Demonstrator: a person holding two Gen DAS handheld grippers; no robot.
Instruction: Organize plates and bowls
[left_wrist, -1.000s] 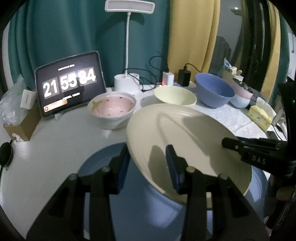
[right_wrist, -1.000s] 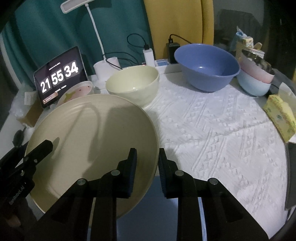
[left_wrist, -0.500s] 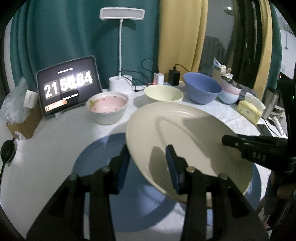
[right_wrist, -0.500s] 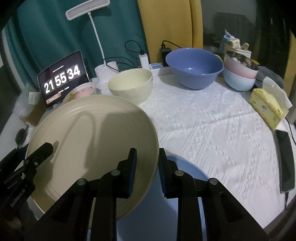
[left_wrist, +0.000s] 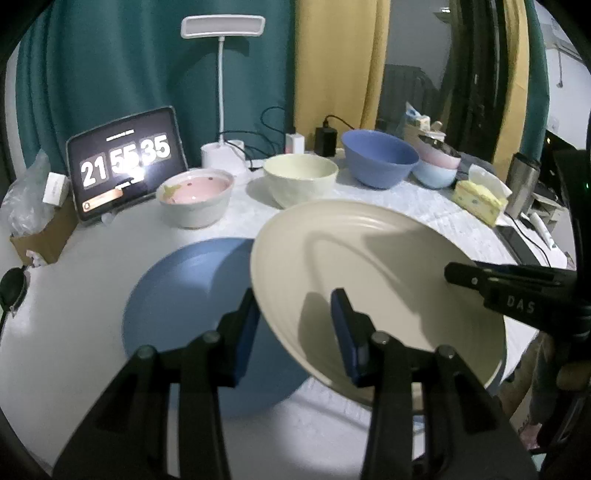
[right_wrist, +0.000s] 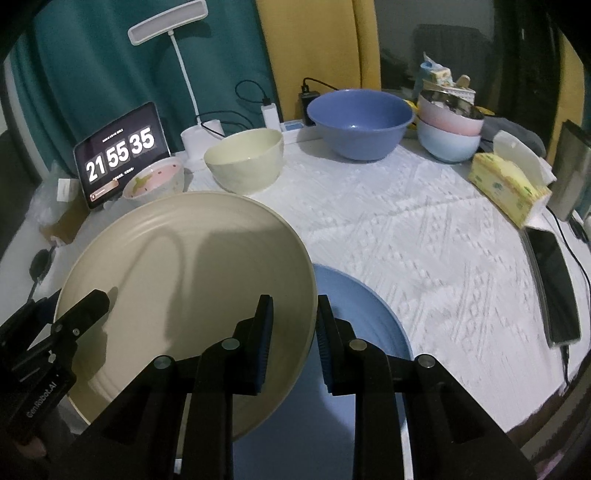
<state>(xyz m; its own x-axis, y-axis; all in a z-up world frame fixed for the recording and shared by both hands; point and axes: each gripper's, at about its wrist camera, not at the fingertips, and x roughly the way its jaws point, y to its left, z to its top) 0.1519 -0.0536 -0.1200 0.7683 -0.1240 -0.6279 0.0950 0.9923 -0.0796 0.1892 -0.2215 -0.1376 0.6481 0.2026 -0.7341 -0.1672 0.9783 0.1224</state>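
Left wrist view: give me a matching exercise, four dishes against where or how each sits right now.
Things:
1. cream plate
2. blue plate
3. pink bowl
4. blue bowl

States:
A. flat on the table, partly under another plate
B. in front of the clock tablet
C. held tilted by both tools at its edges
D. far side of the table, beside the stacked bowls

Pairs: 1-C, 2-A, 3-B, 4-D
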